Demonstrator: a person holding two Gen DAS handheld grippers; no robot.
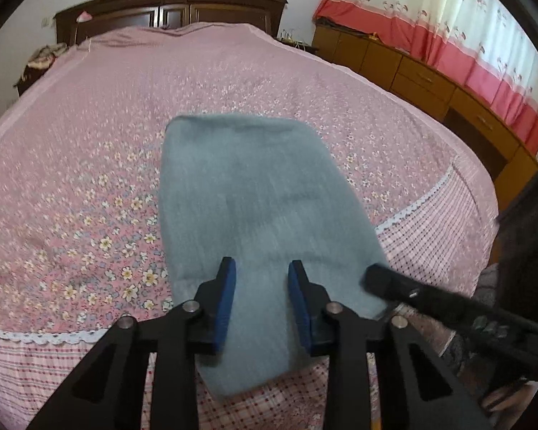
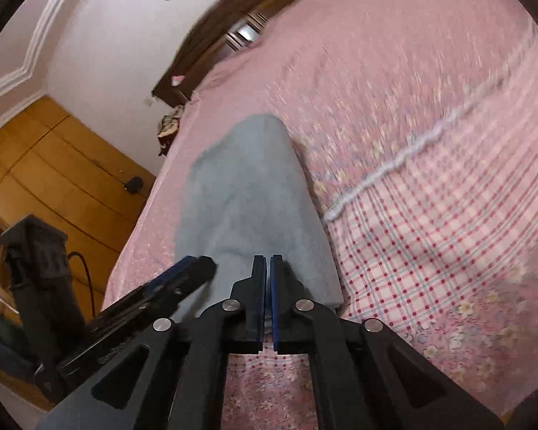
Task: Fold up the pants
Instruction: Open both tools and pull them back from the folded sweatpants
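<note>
The grey-blue pants (image 1: 254,208) lie folded lengthwise on the pink floral bedspread (image 1: 89,143), running away from me. My left gripper (image 1: 262,268) is open, its blue pads straddling the near end of the pants just above the cloth. My right gripper (image 2: 268,261) is shut on the near edge of the pants (image 2: 247,193). In the left wrist view the right gripper's tip (image 1: 376,276) shows at the pants' right near edge. In the right wrist view the left gripper (image 2: 183,272) shows at the left, over the cloth.
A dark wooden headboard (image 1: 168,3) stands at the far end of the bed. Wooden drawers (image 1: 423,79) and a red-and-white curtain (image 1: 448,25) line the right side. The checked bed border with lace trim (image 1: 412,208) hangs at the near edge. A wooden wardrobe (image 2: 53,165) stands left.
</note>
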